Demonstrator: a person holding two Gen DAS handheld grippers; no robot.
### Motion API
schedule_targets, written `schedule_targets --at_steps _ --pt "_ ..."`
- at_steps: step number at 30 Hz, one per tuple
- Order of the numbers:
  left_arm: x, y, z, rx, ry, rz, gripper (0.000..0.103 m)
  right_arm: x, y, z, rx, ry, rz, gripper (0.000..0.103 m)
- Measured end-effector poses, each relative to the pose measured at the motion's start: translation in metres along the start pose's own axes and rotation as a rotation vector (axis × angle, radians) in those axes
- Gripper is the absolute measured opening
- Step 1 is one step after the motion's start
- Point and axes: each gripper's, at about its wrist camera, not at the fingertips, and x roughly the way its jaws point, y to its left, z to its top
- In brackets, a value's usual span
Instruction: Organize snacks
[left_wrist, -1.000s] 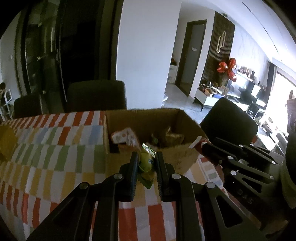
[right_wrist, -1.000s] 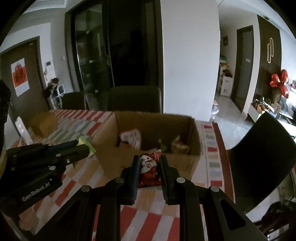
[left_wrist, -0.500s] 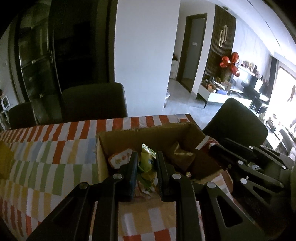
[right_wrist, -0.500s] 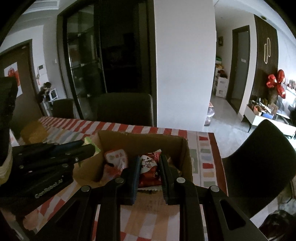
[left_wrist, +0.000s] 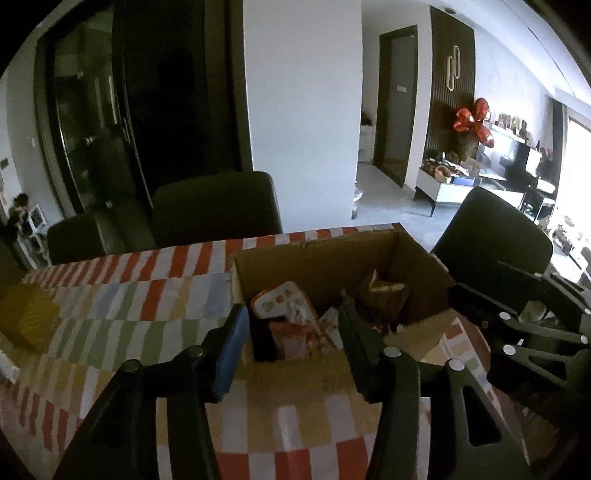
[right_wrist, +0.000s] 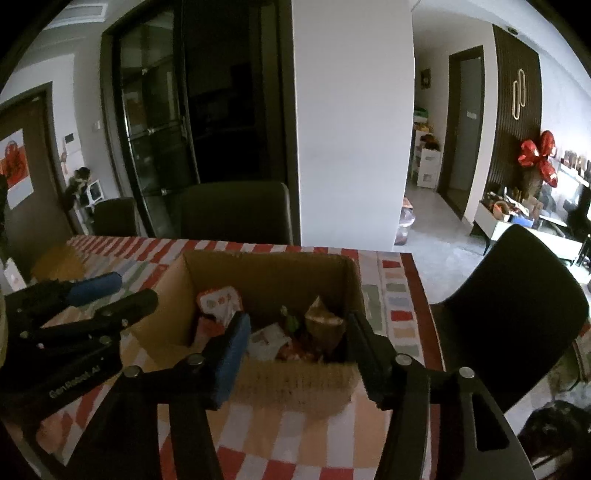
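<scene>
Left gripper (left_wrist: 291, 325), right gripper (right_wrist: 295, 332): just opened, empty | cardboard box (right_wrist: 266, 273): crinkled snack packets (right_wrist: 218, 302)

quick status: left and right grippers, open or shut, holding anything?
Left gripper: open, jaws have just been opening, nothing held; it hangs over the cardboard box.
Right gripper: open, jaws have just been opening, nothing held, over the same box.

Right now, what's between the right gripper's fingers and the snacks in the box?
Only the box's near cardboard wall, seen in the right wrist view. The right gripper is open and empty; the snacks lie just past that wall inside the box.
</scene>
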Motion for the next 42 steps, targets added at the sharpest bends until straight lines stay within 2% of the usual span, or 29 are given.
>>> schedule_targets --at_steps 8,14,19,31,42 --pt "-0.062 -0.011 -0.031 0.044 -0.050 0.011 0.060 -0.050 0.001 -0.026 -0.001 -0.032 -0.006 0.070" --pt "-0.103 -0.015 -0.051 0.025 -0.065 0.005 0.071 -0.093 0.003 -0.043 0.011 -0.055 0.001 0.078" --pt "-0.133 -0.025 -0.073 0.032 -0.072 0.014 0.075 -0.122 0.008 -0.061 0.004 -0.061 0.006 0.081" --pt "-0.188 -0.036 -0.124 0.012 -0.110 0.039 0.090 -0.177 0.018 -0.114 -0.005 -0.093 -0.011 0.085" --pt "-0.215 -0.034 -0.150 -0.032 -0.119 0.031 0.096 -0.206 0.026 -0.142 -0.012 -0.101 -0.010 0.087"
